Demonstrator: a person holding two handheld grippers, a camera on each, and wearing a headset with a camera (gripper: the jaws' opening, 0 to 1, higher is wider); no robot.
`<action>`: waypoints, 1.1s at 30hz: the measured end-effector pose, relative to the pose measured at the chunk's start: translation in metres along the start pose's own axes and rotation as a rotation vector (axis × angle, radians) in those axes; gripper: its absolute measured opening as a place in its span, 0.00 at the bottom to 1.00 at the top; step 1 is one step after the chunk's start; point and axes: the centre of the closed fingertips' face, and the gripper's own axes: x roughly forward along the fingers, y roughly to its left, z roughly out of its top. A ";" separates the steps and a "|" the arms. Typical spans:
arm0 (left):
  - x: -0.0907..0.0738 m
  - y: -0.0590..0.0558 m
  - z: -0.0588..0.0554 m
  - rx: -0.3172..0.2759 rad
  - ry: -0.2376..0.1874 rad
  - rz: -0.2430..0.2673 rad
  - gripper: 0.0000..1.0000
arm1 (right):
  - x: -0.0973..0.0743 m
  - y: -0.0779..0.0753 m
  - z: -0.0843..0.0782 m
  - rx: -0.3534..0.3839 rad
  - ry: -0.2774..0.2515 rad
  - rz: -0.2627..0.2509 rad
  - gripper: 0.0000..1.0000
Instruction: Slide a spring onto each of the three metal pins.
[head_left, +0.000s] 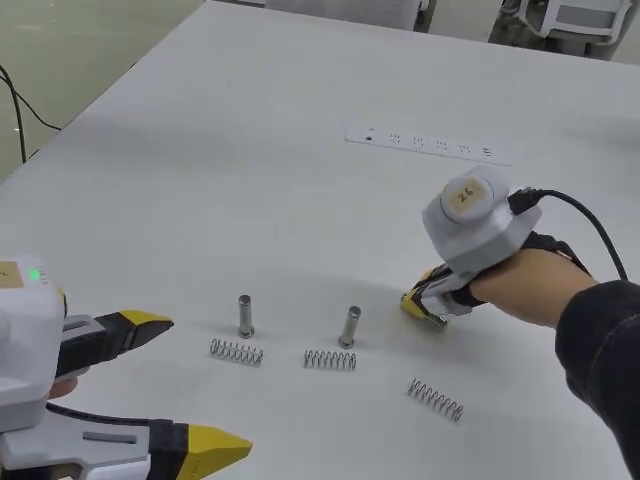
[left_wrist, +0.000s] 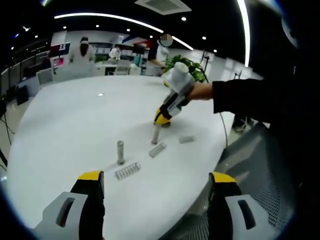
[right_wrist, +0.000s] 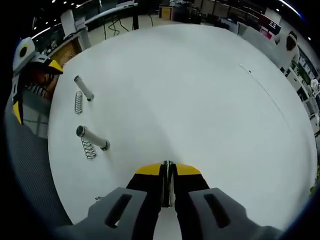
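1. Right hand-held gripper (head_left: 420, 305) sits low over the worktop (head_left: 300, 220), jaws pinched narrow on the third pin (right_wrist: 167, 187), which runs up between its yellow tips. Whether the pin's foot touches the worktop I cannot tell.
2. Left hand-held gripper (left_wrist: 157, 180) hovers by the near edge of the worktop with jaws spread wide and nothing in them, facing the row of parts.
3. Toward the near edge, the left pin (head_left: 245, 315) and the middle pin (head_left: 350, 327) stand upright and bare.
4. Just on the near side of each lies a spring on its side: the left spring (head_left: 236, 351) beside the left pin and the middle spring (head_left: 330, 359) beside the middle pin. The right spring (head_left: 435, 399) lies slanted, near the right hand-held gripper.
5. Judged from this, no spring is on any pin yet, and the step in hand is handling the third pin.
6. The next move probably calls for the empty left hand-held gripper to pinch a spring lightly by its coils, without crushing them, line its bore up with a pin's top and slide it down.
7. Pins and springs rest straight on the worktop, not in a tray or box.
8. A power strip (head_left: 430, 143) lies well apart, toward the far edge.
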 end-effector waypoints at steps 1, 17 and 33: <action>0.000 0.000 0.000 0.001 0.000 0.000 0.82 | 0.000 -0.001 0.000 0.013 -0.006 0.002 0.05; 0.001 -0.002 0.001 0.016 0.001 -0.007 0.82 | -0.023 0.007 0.005 0.045 -0.062 -0.022 0.05; 0.001 -0.006 0.000 0.042 0.010 -0.023 0.81 | -0.051 0.016 -0.002 0.060 -0.113 -0.068 0.05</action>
